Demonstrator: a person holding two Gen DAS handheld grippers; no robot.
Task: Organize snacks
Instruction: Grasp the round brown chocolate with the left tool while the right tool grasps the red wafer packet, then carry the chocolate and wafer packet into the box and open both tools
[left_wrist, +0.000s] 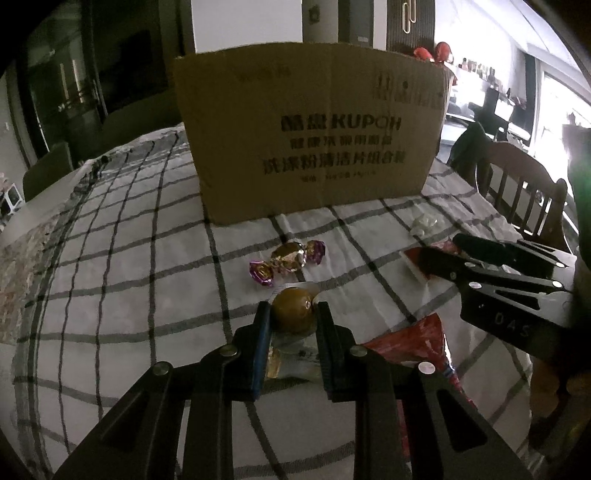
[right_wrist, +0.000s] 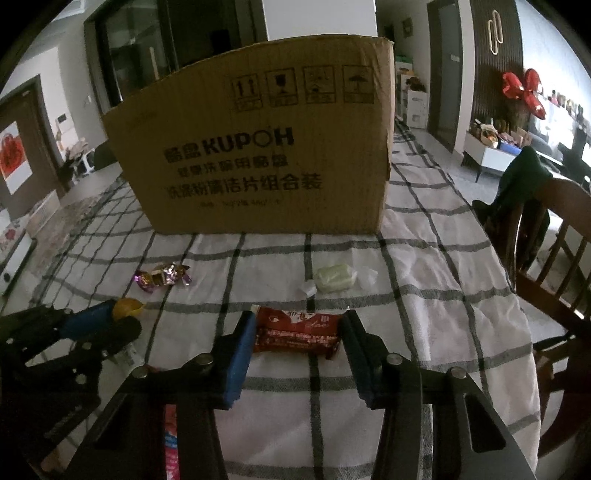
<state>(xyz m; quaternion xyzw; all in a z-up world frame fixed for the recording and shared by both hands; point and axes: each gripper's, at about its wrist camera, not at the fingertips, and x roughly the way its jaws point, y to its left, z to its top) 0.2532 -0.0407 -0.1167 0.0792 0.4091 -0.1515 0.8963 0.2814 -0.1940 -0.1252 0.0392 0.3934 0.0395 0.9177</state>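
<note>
A cardboard box (left_wrist: 310, 129) stands on the checked tablecloth; it also shows in the right wrist view (right_wrist: 258, 147). My left gripper (left_wrist: 293, 314) is shut on a round brown egg-shaped snack in clear wrap (left_wrist: 292, 309), which shows yellow in the right wrist view (right_wrist: 125, 308). My right gripper (right_wrist: 297, 332) is open, its fingers on either side of a red snack packet (right_wrist: 295, 332) lying on the cloth. A purple-gold wrapped candy (left_wrist: 288, 260) lies before the box, also in the right wrist view (right_wrist: 162, 278). A pale green wrapped snack (right_wrist: 334, 278) lies to the right.
A red packet (left_wrist: 410, 339) lies under the left gripper's right side. Wooden chairs (right_wrist: 546, 258) stand along the table's right edge. The tablecloth (right_wrist: 443, 295) drops off at the right and left edges.
</note>
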